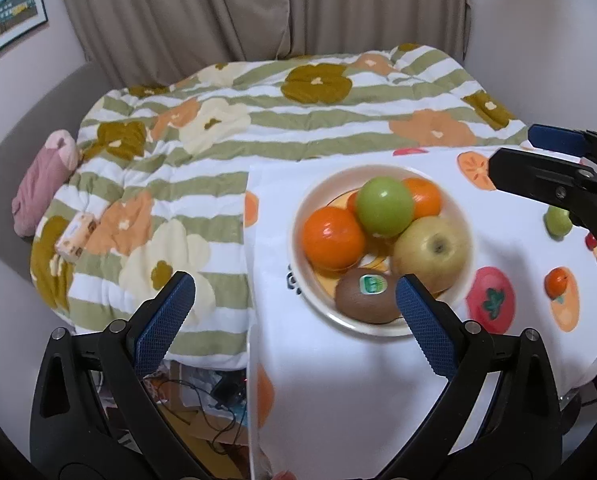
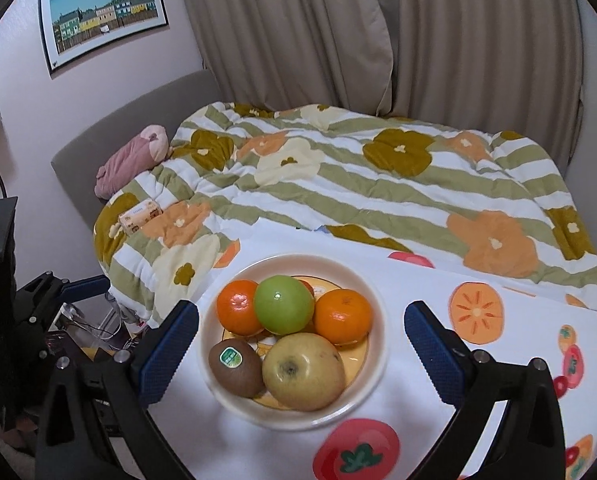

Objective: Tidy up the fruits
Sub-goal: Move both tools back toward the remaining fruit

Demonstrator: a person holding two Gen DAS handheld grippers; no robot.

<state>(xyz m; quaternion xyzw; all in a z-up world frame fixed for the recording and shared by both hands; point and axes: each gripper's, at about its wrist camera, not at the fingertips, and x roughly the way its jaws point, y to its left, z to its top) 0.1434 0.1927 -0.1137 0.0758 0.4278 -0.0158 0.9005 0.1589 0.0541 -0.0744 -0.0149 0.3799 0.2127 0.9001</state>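
Observation:
A cream bowl [image 1: 302,256] [image 2: 374,348] on the table holds a green apple [image 1: 384,206] [image 2: 284,304], a yellow apple [image 1: 432,250] [image 2: 304,372], a kiwi with a green sticker [image 1: 366,296] [image 2: 236,368] and oranges [image 1: 332,238] [image 2: 342,316]. A small green fruit [image 1: 558,222] and a small orange fruit [image 1: 557,282] lie loose on the cloth at right. My left gripper [image 1: 296,304] is open and empty at the table's left edge, near the bowl. My right gripper [image 2: 300,340] is open and empty, its fingers either side of the bowl; it shows in the left wrist view [image 1: 554,160].
The table has a white cloth [image 1: 338,380] [image 2: 438,280] printed with fruit pictures. Behind it is a bed with a striped floral quilt [image 1: 258,120] [image 2: 378,184], a pink plush [image 1: 46,184] and a tissue pack [image 1: 76,236]. Cables and clutter lie on the floor [image 1: 202,400].

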